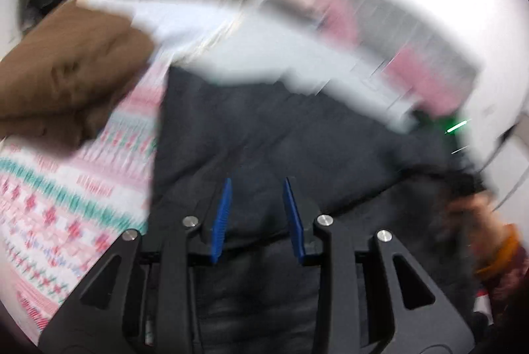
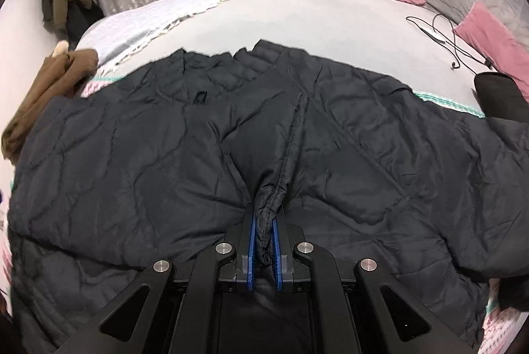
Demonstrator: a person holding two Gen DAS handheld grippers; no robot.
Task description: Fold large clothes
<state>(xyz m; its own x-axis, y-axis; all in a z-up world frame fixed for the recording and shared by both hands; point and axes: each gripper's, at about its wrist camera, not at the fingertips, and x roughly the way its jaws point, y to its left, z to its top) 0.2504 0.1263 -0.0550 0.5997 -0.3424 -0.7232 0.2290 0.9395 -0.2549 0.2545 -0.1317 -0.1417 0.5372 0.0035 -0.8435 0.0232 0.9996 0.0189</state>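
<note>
1. The right gripper [image 2: 264, 223] pinches a bunched seam of the black coat [image 2: 132, 162] between its blue pads [image 2: 252, 241].
2. The left gripper [image 1: 256, 205] has its fingers a little apart. The picture is too blurry to tell if they hold cloth.
3. The coat lies spread wide across the bed [image 2: 297, 23], sleeves out to each side. The seam runs straight away from the right fingers.
4. A brown garment [image 2: 49, 89] sits at the coat's left end.
5. The right hand looks ready to start the fold.
</note>
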